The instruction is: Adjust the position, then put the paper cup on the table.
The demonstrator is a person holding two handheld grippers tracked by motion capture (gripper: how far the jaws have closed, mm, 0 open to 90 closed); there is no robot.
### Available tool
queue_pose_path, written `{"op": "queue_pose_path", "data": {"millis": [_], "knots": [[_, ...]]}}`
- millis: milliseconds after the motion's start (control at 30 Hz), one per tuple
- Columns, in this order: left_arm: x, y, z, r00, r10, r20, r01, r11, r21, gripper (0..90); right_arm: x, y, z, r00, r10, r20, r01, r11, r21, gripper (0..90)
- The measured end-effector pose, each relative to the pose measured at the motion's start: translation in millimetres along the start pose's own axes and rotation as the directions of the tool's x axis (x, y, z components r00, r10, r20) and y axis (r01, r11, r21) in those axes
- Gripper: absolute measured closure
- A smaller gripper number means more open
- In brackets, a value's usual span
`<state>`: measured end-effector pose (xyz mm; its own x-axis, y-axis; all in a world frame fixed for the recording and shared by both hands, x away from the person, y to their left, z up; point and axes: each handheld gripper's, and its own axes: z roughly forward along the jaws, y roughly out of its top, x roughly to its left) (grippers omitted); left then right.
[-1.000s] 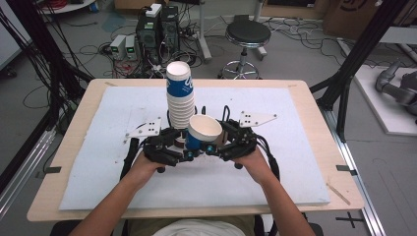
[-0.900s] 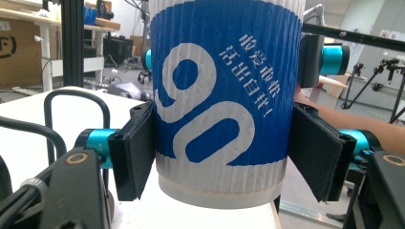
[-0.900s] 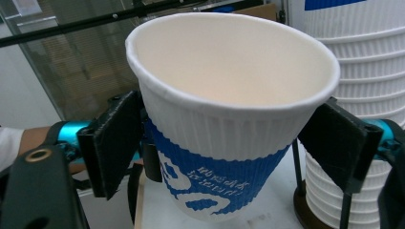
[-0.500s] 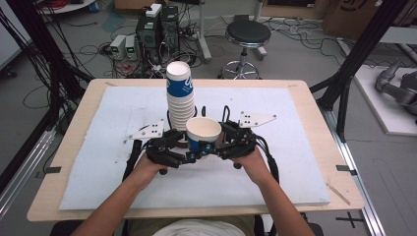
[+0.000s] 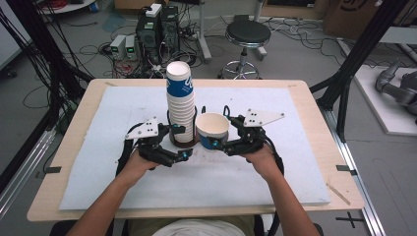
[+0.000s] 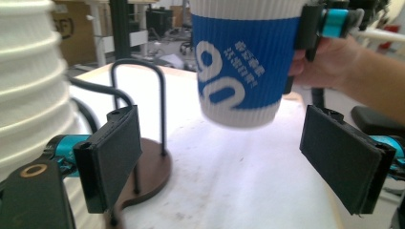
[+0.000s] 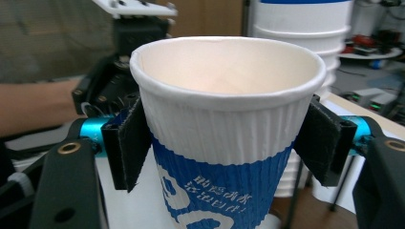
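From the high view, our right gripper (image 5: 212, 142) has its jaws closed on one paper cup (image 5: 212, 129), lifted just beside the stack of cups (image 5: 180, 105) on its brown stand (image 5: 184, 142); our left gripper (image 5: 181, 156) sits near the stack's base, jaws just opened with nothing between them.

In the left gripper view, the cup (image 6: 241, 62) hangs ahead of the wide-apart pads, untouched by them.

In the right gripper view, the pads pinch the cup (image 7: 224, 129) on opposite sides below its rim. We judge it light, thin and easily crushed, so a gentle mid-wall grip suits. We count one loose cup and one stack; the stack's number we cannot tell.
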<state>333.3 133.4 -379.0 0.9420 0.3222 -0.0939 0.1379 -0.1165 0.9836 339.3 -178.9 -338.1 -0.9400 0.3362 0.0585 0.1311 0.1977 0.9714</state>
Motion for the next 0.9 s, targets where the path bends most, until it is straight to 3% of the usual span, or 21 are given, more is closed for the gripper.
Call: {"op": "queue_pose_path", "data": {"millis": [267,300,467,500,900], "knots": [[11.4,-2.9,-21.1,0.9982,-0.02,-0.057,0.02,0.9997,-0.014,14.3,-10.1,1.6,-17.5,0.996,-0.003,0.09,0.003,1.0,0.004,27.6],[12.1,-2.9,-22.3,0.998,-0.019,-0.061,0.018,0.9997,-0.016,14.3,-11.9,3.2,-22.5,0.9928,-0.014,0.119,0.013,1.0,0.006,27.6],[14.8,-2.6,-31.2,0.9962,-0.03,-0.082,0.027,0.9993,-0.027,14.3,-14.7,5.5,-32.2,0.9858,-0.031,0.165,0.029,0.999,0.013,27.8],[15.2,-2.3,-32.7,0.9956,-0.03,-0.089,0.027,0.9991,-0.032,14.3,-16.5,5.1,-35.5,0.9808,-0.044,0.19,0.04,0.999,0.026,27.8],[22.8,-1.4,-46.6,0.9904,-0.04,-0.132,0.033,0.9981,-0.052,14.3,-23.0,6.2,-48.4,0.9753,-0.034,0.218,0.032,0.999,0.015,27.8]]}}
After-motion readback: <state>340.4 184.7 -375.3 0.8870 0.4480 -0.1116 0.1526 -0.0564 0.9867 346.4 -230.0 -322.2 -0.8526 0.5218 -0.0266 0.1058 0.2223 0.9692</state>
